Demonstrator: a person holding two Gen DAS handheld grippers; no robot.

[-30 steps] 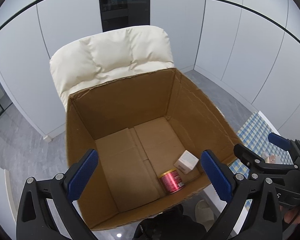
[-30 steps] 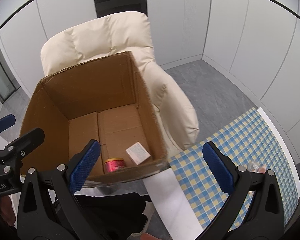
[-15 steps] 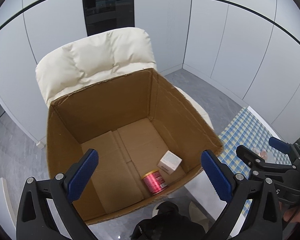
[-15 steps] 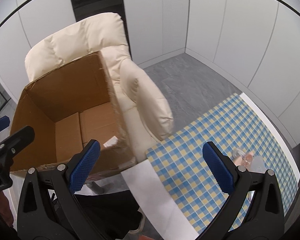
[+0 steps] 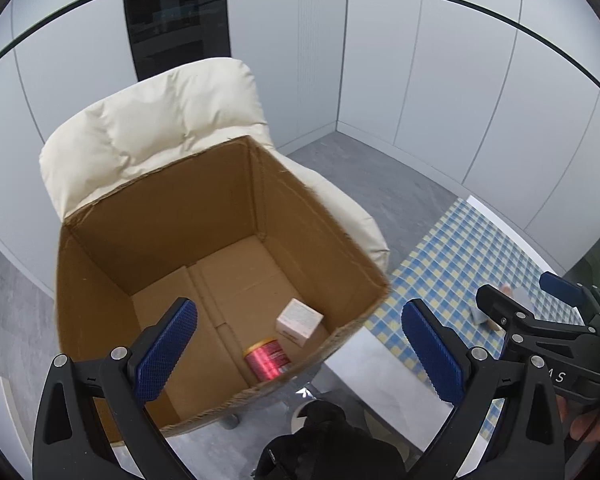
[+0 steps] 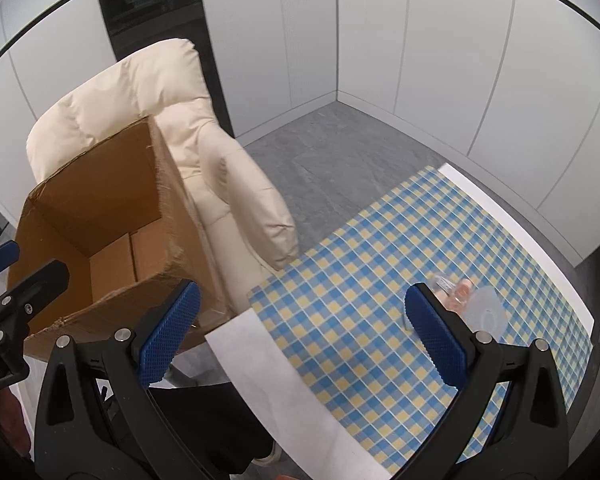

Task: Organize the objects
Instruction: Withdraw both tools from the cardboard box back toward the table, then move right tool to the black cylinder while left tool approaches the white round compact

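Observation:
An open cardboard box stands on a cream armchair. In the box lie a red can on its side and a small pink-white carton. My left gripper is open and empty, above the box's near edge. My right gripper is open and empty, above the table's checked cloth. A small clear item with a pink part lies on the cloth, just beyond my right finger. The right gripper also shows in the left wrist view.
The white table edge lies between the chair and the cloth. The box and the chair stand left of the table. Grey floor and white wall panels lie behind. The person's dark clothing is below.
Both grippers have swung to the right: the box has slid left in both views and the checked table with the clear item has come into the right wrist view. Both stay open.

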